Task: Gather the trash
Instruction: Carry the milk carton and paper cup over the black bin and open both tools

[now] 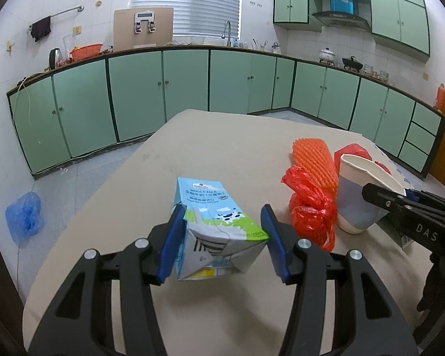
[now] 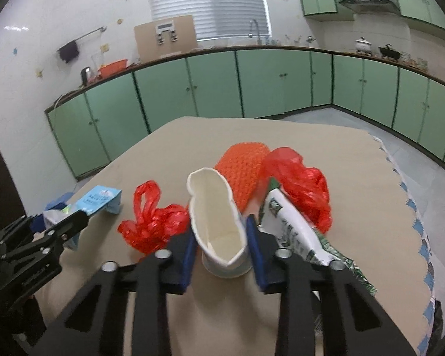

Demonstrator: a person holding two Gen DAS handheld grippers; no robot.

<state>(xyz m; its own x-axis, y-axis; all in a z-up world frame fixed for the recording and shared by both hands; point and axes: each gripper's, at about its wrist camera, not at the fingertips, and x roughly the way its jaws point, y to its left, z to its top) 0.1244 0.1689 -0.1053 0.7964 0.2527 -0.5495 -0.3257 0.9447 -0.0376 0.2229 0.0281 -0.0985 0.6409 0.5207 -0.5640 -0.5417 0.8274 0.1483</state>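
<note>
Nearest the left wrist lens, my left gripper (image 1: 222,237) is straddling the milk carton (image 1: 216,225): the left blue pad is pressing on the carton's side, while the right pad is standing just off the opposite edge, so the fingers are sitting partly open around the carton without clearly clamping it. Whether the carton is lying on the table (image 1: 133,201) or tilting slightly off it, I cannot tell.

Nearest the right wrist lens, my right gripper (image 2: 222,244) is squeezing the paper cup (image 2: 219,222); both blue pads are pressing its walls and the rim is buckling into a narrow, pinched outline. The cup's base is sitting close to the table (image 2: 356,178).

Taking the paper cup as landmark: the crumpled red bag (image 1: 311,207) is lying just beside it on the carton's side, between cup and carton. The orange foam net (image 1: 314,163) is lying just behind the cup. A second red bag (image 2: 299,184) is bunching behind the cup, on the side away from the carton. The green-and-white wrapper (image 2: 293,231) is lying just beside the cup on that same side, touching my right gripper's outer finger. The carton is resting well apart from the cup, past the first bag.
</note>
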